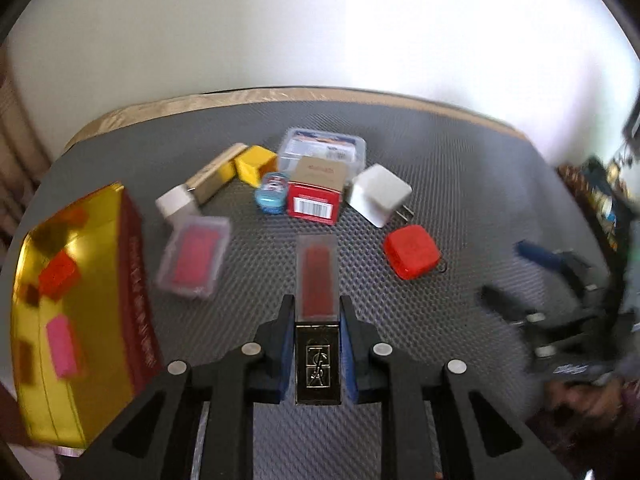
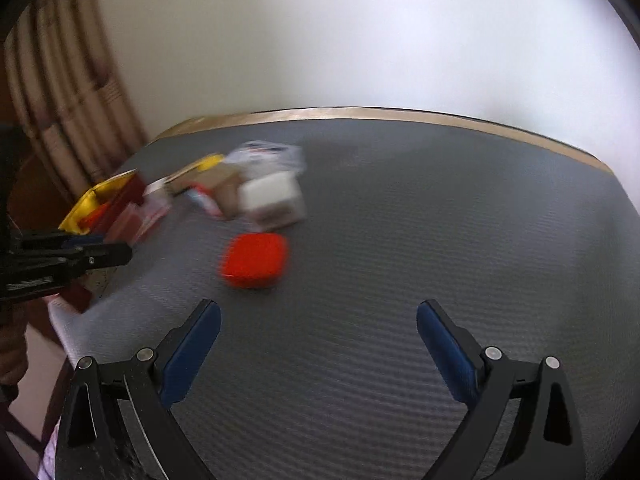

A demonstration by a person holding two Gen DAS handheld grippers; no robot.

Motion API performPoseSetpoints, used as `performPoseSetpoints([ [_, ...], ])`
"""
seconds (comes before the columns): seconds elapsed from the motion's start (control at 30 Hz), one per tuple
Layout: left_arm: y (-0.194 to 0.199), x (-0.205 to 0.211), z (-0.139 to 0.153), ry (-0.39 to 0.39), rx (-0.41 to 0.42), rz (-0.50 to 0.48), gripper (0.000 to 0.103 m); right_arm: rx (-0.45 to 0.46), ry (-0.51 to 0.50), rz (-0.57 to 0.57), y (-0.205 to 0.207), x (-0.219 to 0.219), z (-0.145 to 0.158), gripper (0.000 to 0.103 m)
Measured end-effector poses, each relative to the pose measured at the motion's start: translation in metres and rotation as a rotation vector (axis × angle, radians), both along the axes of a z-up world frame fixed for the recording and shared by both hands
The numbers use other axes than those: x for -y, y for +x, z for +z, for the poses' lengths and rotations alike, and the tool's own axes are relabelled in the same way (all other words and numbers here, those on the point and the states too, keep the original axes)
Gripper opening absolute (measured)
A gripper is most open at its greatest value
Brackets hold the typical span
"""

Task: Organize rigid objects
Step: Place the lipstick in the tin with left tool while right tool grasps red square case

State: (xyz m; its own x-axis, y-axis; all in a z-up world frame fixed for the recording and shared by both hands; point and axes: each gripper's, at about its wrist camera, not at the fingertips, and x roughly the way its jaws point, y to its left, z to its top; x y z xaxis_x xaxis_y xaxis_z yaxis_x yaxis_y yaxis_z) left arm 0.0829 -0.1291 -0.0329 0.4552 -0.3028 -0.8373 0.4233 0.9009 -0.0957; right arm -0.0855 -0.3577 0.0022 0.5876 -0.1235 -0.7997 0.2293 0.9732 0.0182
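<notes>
Left wrist view: left gripper (image 1: 317,344) jaws clamped on a lip-gloss tube (image 1: 317,276), black-and-gold cap between the pads, clear red-filled barrel sticking fwd over the grey mat (image 1: 460,168). Right wrist view: right gripper (image 2: 319,344) jaws wide, nothing between them, over bare mat near the red square case (image 2: 256,254).

Progress, as I judge it: early. The gold-lined box (image 1: 60,300) w/ red sides at the mat's left edge looks like the collection bin; it seems to hold abt 2 items, one red-orange and one pink, but gold reflections make that count unsure. Tube is gripped, not yet in the box.

Still loose on the mat, counted:
- 1 clear case w/ pink insert (image 1: 195,256), just beside the box
- 1 white cap-like piece (image 1: 174,202) touching 1 tan stick-shaped box (image 1: 218,172)
- 1 yellow block (image 1: 256,164)
- 1 small blue round tub (image 1: 274,194)
- 1 red barcode carton (image 1: 314,204)
- 1 clear lidded container (image 1: 324,148) behind it
- 1 white plug charger (image 1: 380,194)
- 1 red square case

So 9 loose, plus 1 in hand.
</notes>
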Motion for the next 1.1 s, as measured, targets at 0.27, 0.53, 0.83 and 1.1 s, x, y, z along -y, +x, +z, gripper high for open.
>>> performPoseSetpoints([
  [0.27, -0.017, -0.062, 0.044, -0.026, 0.052, 0.141, 0.02, -0.056, -0.004, 0.016, 0.057, -0.019, -0.019, 0.098],
  [0.53, -0.003, -0.144, 0.043, 0.003, 0.022, 0.314, 0.02, -0.135, -0.03, -0.012, 0.077, -0.02, -0.044, 0.069],
  [0.83, 0.043, -0.151, 0.009, 0.072, -0.015, 0.346, 0.02, -0.128, -0.085, 0.015, 0.07, -0.026, -0.043, 0.044],
  [1.1, 0.063, -0.152, 0.002, 0.164, 0.032, 0.408, 0.026, -0.107, -0.053, 0.022, 0.053, -0.032, -0.025, 0.044],
])
